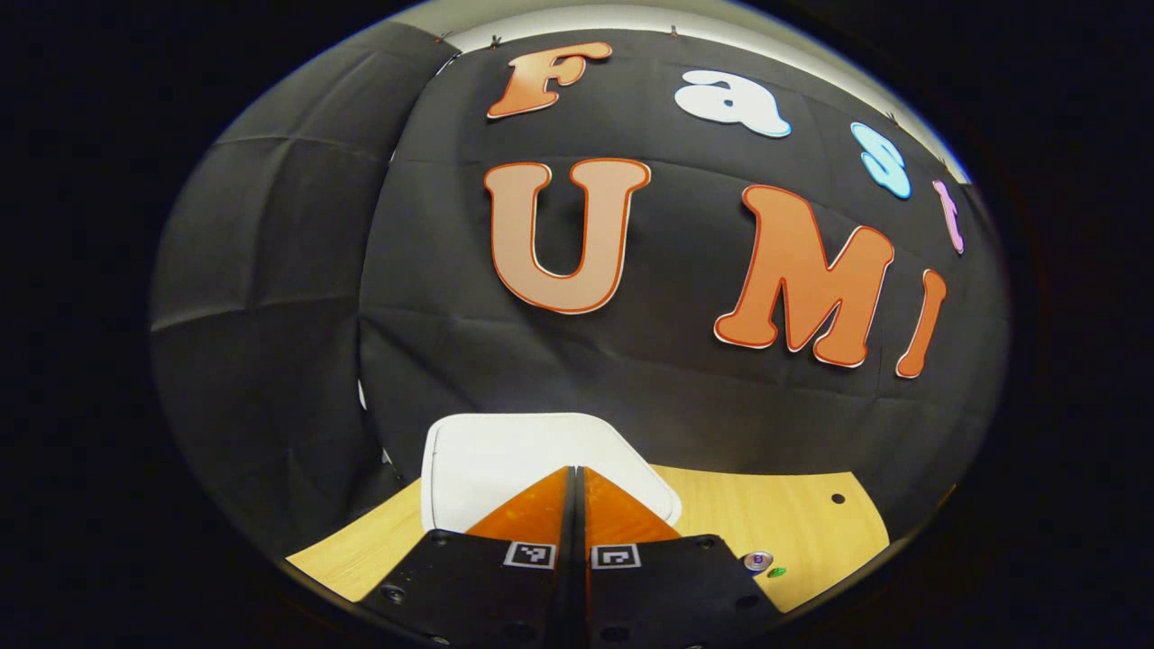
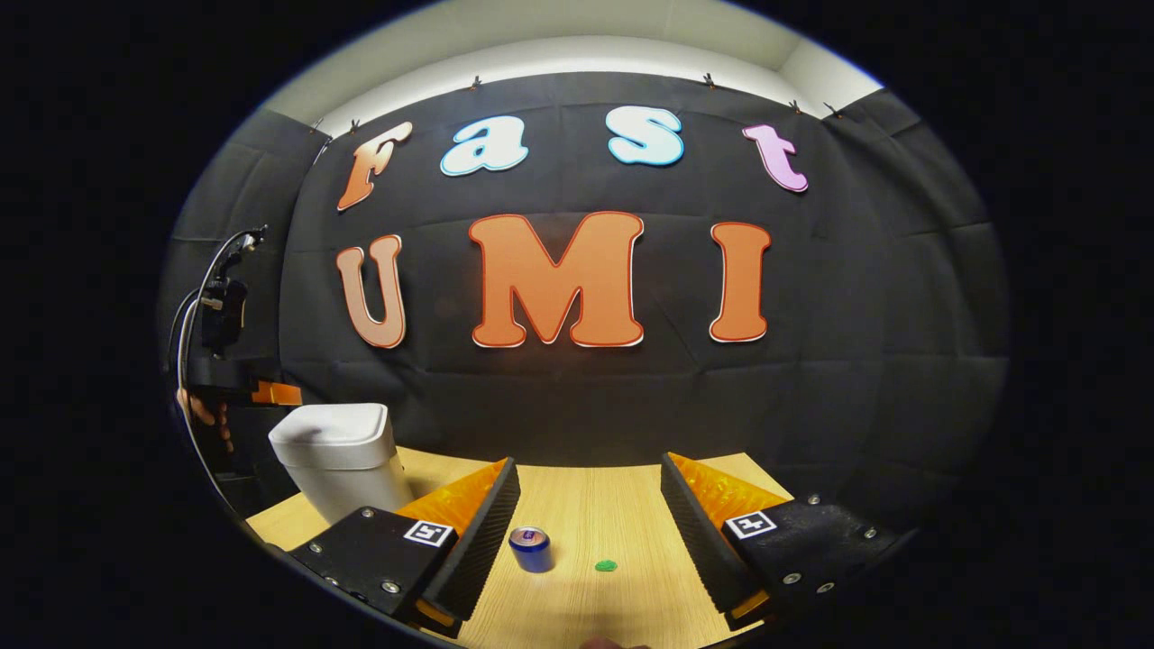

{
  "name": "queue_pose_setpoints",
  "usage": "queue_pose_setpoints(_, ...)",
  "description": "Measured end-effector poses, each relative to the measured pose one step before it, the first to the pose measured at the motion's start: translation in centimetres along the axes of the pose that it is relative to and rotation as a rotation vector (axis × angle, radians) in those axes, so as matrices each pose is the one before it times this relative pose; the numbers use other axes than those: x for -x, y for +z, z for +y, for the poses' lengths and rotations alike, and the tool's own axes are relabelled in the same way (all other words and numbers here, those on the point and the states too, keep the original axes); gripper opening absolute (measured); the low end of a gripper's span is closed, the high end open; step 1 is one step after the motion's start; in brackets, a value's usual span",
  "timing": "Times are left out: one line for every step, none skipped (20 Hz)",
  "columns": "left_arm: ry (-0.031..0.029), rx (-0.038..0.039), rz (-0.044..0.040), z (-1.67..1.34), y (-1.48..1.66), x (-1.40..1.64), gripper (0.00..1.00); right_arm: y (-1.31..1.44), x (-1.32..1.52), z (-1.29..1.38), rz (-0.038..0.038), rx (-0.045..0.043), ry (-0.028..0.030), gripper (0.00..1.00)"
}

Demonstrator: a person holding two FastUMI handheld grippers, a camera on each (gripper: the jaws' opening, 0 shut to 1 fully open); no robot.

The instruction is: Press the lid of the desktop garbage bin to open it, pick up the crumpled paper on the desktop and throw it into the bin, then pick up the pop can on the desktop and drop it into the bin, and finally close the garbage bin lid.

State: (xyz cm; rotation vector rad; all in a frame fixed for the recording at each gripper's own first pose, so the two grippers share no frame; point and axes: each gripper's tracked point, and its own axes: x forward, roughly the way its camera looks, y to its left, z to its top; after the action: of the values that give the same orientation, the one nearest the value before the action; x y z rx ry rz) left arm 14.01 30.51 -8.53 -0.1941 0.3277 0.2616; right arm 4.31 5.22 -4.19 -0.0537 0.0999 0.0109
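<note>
Tabletop (image 2: 586,505): pale wood grain, bounded at its far edge by the black cloth wall (image 2: 856,406). Above the cloth, a strip of light wall and ceiling. In the left gripper view a small dark hole (image 1: 838,498) sits in the wood near the far right corner.

Your left gripper (image 1: 574,478): fingers pressed together, nothing between them. Their tips lie over the closed white lid of the garbage bin (image 1: 505,451); I cannot tell whether they touch it. In the right gripper view, you see this gripper farther off at the left edge, hovering just above and behind the bin, your hand (image 2: 203,410) on it and a cable looping up from it.

The bin stands near the tabletop's far left corner, lid down, white body tapering toward the base.

Your right gripper (image 2: 590,469): fingers spread wide, holding nothing, raised above the tabletop.

Pop can (image 2: 531,549): blue, upright, silver top facing up, standing toward the near edge. It sits between your right fingers in the view, closer to the left one, below their tips and apart from both. In the left gripper view its top peeks out just right of the gripper body.

Small green spot (image 2: 605,566) on the wood just right of the can.
</note>
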Motion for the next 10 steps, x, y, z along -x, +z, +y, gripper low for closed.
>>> queue_pose_setpoints(-0.01252, 0.00068, 0.01598, 0.056, -0.359, -0.497, 0.00, 0.030, -0.008, -0.196, 0.00163, 0.00057, -0.00386, 0.94)
queue_pose_setpoints(-0.00112, -0.00975, 0.02042, 0.185, -0.649, -0.410, 0.00, -0.035, -0.019, -0.164, 0.00056, -0.00194, -0.00263, 0.94)
queue_pose_setpoints(0.00294, -0.00388, 0.02213, 0.209, -0.469, -0.341, 0.00, -0.117, 0.011, -0.196, 0.00313, -0.00308, -0.00142, 0.94)
queue_pose_setpoints(-0.01102, 0.00408, 0.02314, -0.075, -0.587, -0.492, 0.00, -0.086, -0.004, -0.234, 0.00198, -0.00199, -0.00269, 0.94)
queue_pose_setpoints(-0.00362, 0.00479, 0.01710, 0.053, -0.494, -0.456, 0.00, -0.048, -0.047, -0.153, 0.00213, -0.00153, -0.00165, 0.94)
queue_pose_setpoints(-0.00792, -0.00227, 0.01966, -0.123, -0.673, -0.465, 0.00, -0.063, -0.003, -0.183, 0.00085, -0.00167, -0.00178, 0.94)
queue_pose_setpoints(0.00940, -0.00280, 0.01001, 0.283, -0.571, -0.513, 0.00, 0.016, 0.015, -0.179, 0.00087, -0.00382, -0.00107, 0.94)
queue_pose_setpoints(0.00300, -0.00337, 0.02798, 0.304, -0.755, -0.234, 0.00, 0.008, -0.024, -0.228, 0.00131, -0.00388, -0.00114, 0.94)
queue_pose_setpoints(-0.00227, -0.00044, -0.00879, 0.133, 0.139, -0.053, 0.00, -0.055, -0.030, -0.253, 0.00065, -0.00289, -0.00222, 0.94)
queue_pose_setpoints(0.00060, 0.00676, -0.01577, -0.016, 0.354, -0.315, 0.01, -0.021, -0.074, -0.202, 0.00082, -0.00198, -0.00438, 0.94)
